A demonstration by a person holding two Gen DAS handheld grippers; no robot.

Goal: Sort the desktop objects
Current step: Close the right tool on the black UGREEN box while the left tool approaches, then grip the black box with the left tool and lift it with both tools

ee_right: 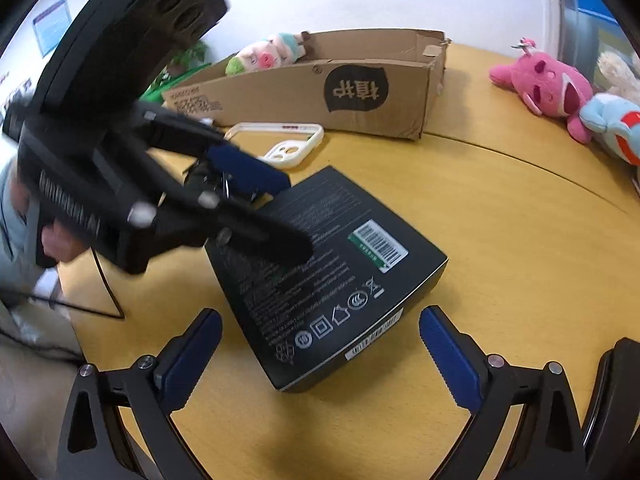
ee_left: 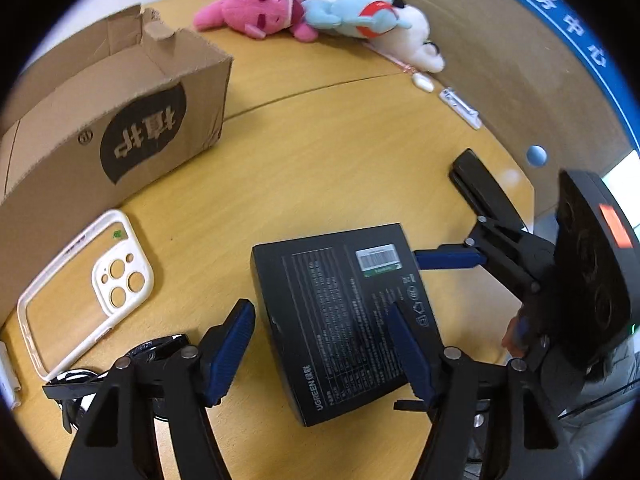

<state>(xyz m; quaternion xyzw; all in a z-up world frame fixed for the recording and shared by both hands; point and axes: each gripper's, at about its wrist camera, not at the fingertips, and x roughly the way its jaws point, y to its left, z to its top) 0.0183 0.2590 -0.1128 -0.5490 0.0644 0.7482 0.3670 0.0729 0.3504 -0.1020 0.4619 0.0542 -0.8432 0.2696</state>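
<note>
Fisheye view from the left wrist: the left gripper (ee_left: 322, 346) fills the bottom, its two blue-padded fingers spread wide on either side of a black box (ee_left: 340, 316). The box lies flat on the wooden table (ee_left: 320, 160), printed side up, with a white barcode label near its far right corner. Whether the pads touch its sides cannot be told. At the right edge the right gripper (ee_left: 460, 224) reaches in, its fingers parted, one blue pad just beside the box's far right corner. To the left lies a white phone case (ee_left: 84, 288), camera cutouts facing up. Behind it stands an open cardboard box (ee_left: 120, 120) with a dark logo. At the far edge of the table lie a pink plush toy (ee_left: 256, 10), a blue plush toy (ee_left: 356, 14) and a white plush toy (ee_left: 416, 44), touching one another.

Fisheye view from the right wrist: the right gripper (ee_right: 320, 356) sits at the bottom with its blue-padded fingers wide apart, the near corner of the black box (ee_right: 332, 276) between them, not gripped. The left gripper (ee_right: 264, 204), blurred, comes in from the upper left over the box's far side, fingers apart. Behind lie the phone case (ee_right: 288, 148) and the cardboard box (ee_right: 320, 96), which holds a pink and green plush toy (ee_right: 264, 56). The pink plush (ee_right: 548, 88) rests at the far right.
</note>
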